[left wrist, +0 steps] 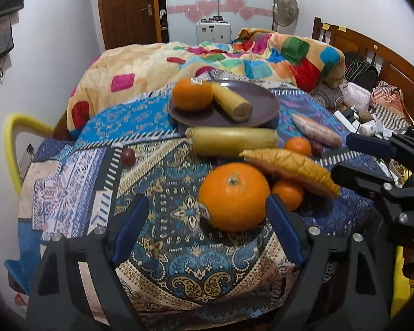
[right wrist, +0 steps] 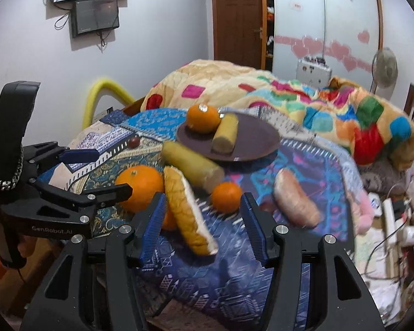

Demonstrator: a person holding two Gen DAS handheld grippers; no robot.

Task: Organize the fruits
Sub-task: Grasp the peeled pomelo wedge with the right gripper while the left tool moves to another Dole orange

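In the left wrist view, my left gripper [left wrist: 207,216] stands open around a large orange [left wrist: 234,197] on the patterned cloth; the orange sits close to the right pad and far from the left one. My right gripper [right wrist: 204,218] is open, with a long bread-like roll [right wrist: 189,212] lying between and just beyond its fingers, not pressed. A small orange [right wrist: 226,196] lies past the roll. Further back, a dark plate [left wrist: 262,102] holds an orange [left wrist: 191,93] and a short yellow cob [left wrist: 231,102]. Each gripper appears in the other's view: right gripper [left wrist: 340,155], left gripper [right wrist: 114,171].
A long yellow cob [left wrist: 231,140], a pinkish sweet potato [left wrist: 317,129], two small oranges [left wrist: 298,146] [left wrist: 288,193] and a dark red fruit [left wrist: 128,155] lie on the cloth. A colourful quilt [left wrist: 262,55] is heaped behind. Cables and clutter [right wrist: 394,220] fill the right.
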